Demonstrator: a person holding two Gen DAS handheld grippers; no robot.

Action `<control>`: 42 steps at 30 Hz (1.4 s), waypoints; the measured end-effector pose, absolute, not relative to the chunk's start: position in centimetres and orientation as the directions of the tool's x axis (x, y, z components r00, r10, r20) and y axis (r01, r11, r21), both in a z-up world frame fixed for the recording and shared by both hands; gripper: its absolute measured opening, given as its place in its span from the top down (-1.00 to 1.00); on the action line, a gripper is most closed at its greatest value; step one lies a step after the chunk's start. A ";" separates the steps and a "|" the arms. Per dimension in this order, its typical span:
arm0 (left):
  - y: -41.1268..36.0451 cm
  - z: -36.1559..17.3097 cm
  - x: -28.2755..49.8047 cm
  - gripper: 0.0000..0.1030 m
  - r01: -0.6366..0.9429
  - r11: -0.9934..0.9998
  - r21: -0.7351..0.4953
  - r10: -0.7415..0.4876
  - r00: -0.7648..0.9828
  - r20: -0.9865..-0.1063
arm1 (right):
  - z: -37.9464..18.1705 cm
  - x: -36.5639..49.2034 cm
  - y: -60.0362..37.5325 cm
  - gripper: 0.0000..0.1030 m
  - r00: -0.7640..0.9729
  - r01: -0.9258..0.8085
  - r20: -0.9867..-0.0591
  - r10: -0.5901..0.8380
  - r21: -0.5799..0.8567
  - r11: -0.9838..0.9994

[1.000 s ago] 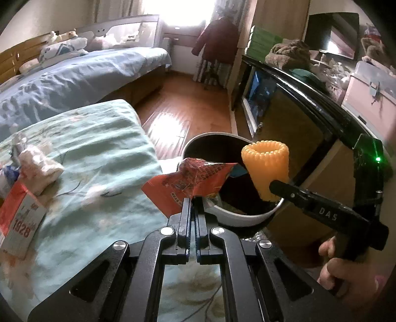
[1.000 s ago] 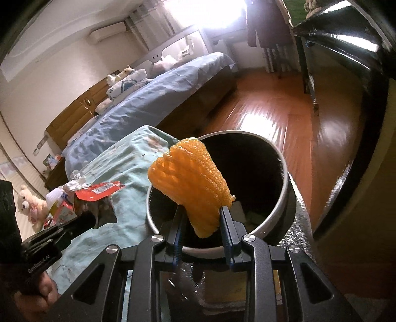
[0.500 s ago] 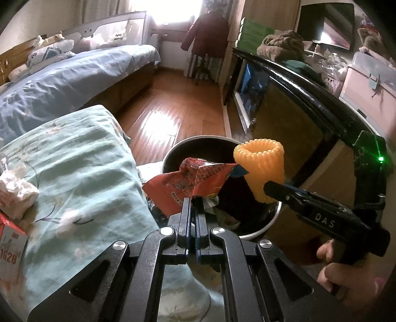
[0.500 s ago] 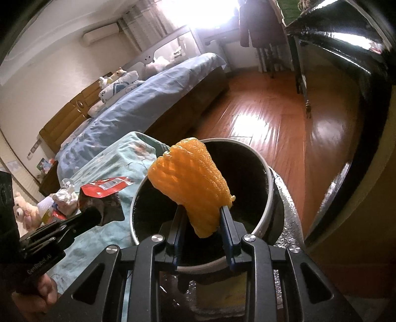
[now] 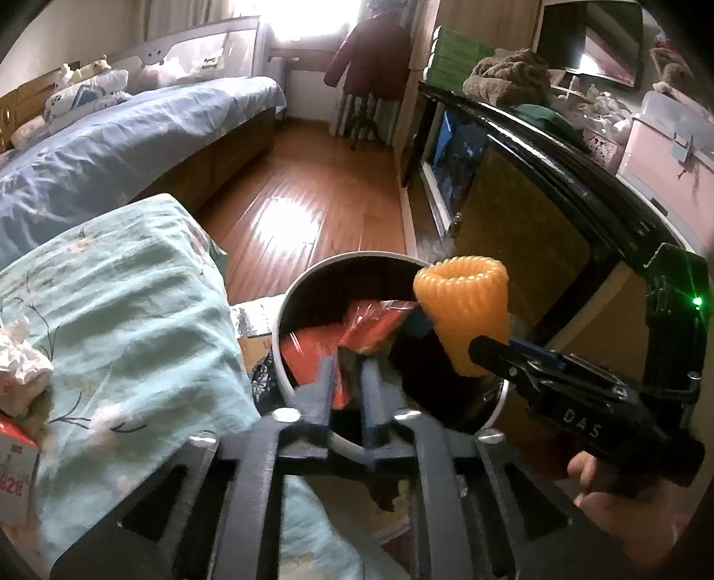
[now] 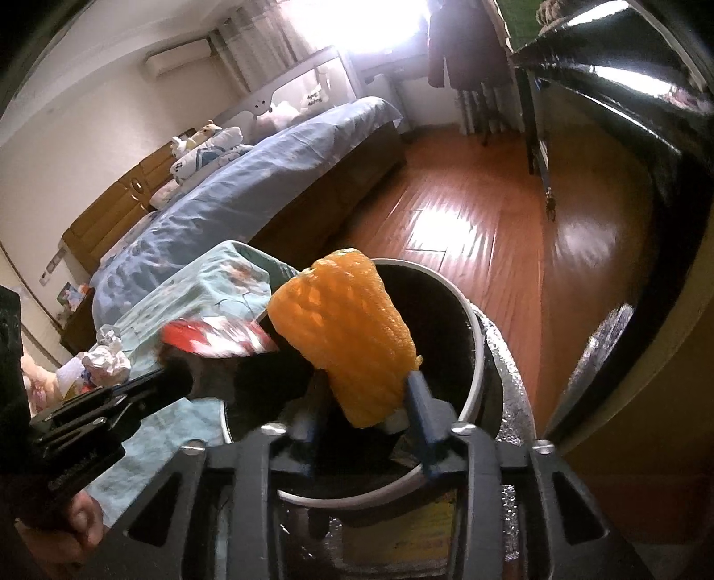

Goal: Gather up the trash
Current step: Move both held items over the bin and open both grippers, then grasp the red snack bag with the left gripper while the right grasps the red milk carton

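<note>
bed [image 5: 111, 147] w/ blue cover | dark red coat [image 5: 370, 53] past its foot | black cabinet [image 5: 558, 160] opposite bed, across wood floor [image 5: 303, 196]

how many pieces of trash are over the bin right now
2: the red wrapper between the opening jaws of the left gripper, and the orange foam net between the opening jaws of the right gripper, both above the bin. More may lie hidden inside.

Sunlit wooden floor [image 5: 285, 209], blue-covered bed [image 5: 111, 147], bright window [image 6: 392, 22], possibly curtained

Home bedroom: bed [image 5: 111, 134], hanging coat [image 5: 372, 53], wood floor [image 5: 312, 196].
</note>
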State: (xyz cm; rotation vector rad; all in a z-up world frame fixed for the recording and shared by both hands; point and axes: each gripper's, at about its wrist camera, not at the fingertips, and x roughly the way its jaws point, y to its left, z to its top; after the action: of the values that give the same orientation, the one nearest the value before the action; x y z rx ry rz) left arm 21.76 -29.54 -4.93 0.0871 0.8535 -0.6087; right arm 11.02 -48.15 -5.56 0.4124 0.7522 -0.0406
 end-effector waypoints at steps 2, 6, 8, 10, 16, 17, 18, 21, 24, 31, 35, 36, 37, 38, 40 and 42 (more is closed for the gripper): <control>-29.4 -4.8 21.6 0.26 0.530 0.832 -0.167 -0.469 0.509 -0.722 | -5.5 11.0 -48.3 -0.10 0.733 0.186 -0.672 0.108 0.350 0.918; -28.7 -4.7 21.2 0.21 0.518 0.839 -0.166 -0.463 0.520 -0.718 | -5.4 10.7 -48.4 -0.23 0.738 0.194 -0.668 0.095 0.344 0.919; -28.0 -4.9 20.9 0.21 0.507 0.846 -0.165 -0.455 0.525 -0.720 | -5.2 10.6 -48.2 -0.23 0.742 0.190 -0.663 0.098 0.349 0.918; -27.2 -5.0 20.6 0.21 0.495 0.852 -0.167 -0.448 0.527 -0.722 | -5.0 10.4 -47.9 -0.27 0.745 0.183 -0.659 0.102 0.350 0.919; -23.7 -5.3 19.2 0.11 0.446 0.875 -0.187 -0.430 0.541 -0.723 | -4.4 10.1 -46.1 -0.54 0.751 0.143 -0.644 0.144 0.372 0.917; -23.1 -5.4 18.9 0.11 0.436 0.880 -0.189 -0.425 0.545 -0.722 | -4.4 10.0 -45.6 -0.54 0.751 0.133 -0.641 0.156 0.378 0.916; -22.6 -5.4 18.8 0.11 0.429 0.883 -0.190 -0.421 0.548 -0.723 | -4.3 10.0 -45.2 -0.55 0.751 0.125 -0.640 0.164 0.382 0.916; -20.5 -5.5 18.1 0.11 0.396 0.896 -0.199 -0.408 0.558 -0.723 | -4.3 10.0 -43.7 -0.58 0.745 0.096 -0.636 0.201 0.401 0.911; -18.0 -5.6 17.3 0.11 0.354 0.913 -0.204 -0.385 0.576 -0.721 | -4.2 10.1 -42.0 -0.60 0.738 0.066 -0.633 0.233 0.412 0.909; -12.5 -5.9 16.1 0.11 0.261 0.940 -0.220 -0.337 0.606 -0.720 | -4.1 10.3 -37.5 -0.66 0.712 -0.022 -0.631 0.308 0.419 0.908; -9.7 -5.9 15.1 0.11 0.216 0.950 -0.227 -0.313 0.620 -0.719 | -3.9 10.2 -35.1 -0.68 0.699 -0.072 -0.625 0.347 0.422 0.904; -9.0 -6.0 14.8 0.11 0.206 0.952 -0.227 -0.306 0.624 -0.719 | -3.9 10.1 -34.5 -0.69 0.697 -0.086 -0.622 0.358 0.423 0.902; -8.5 -6.0 14.6 0.11 0.197 0.954 -0.227 -0.301 0.626 -0.719 | -3.8 10.2 -33.7 -0.70 0.692 -0.106 -0.618 0.373 0.424 0.899; -7.6 -6.1 14.3 0.11 0.182 0.956 -0.229 -0.292 0.631 -0.719 | -3.8 10.1 -33.3 -0.70 0.689 -0.117 -0.616 0.381 0.425 0.898; -6.5 -6.2 13.8 0.11 0.157 0.960 -0.234 -0.279 0.637 -0.719 | -3.8 10.1 -32.1 -0.71 0.680 -0.154 -0.610 0.407 0.424 0.893; -5.2 -6.3 13.5 0.11 0.133 0.962 -0.238 -0.267 0.642 -0.719 | -3.8 10.2 -31.2 -0.72 0.668 -0.184 -0.608 0.428 0.423 0.887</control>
State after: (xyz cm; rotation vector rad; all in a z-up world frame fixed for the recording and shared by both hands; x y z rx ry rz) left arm 13.54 -5.16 -6.28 -0.1685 0.8447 -0.2292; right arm 10.19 -31.19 -3.76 0.3420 0.7658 0.3531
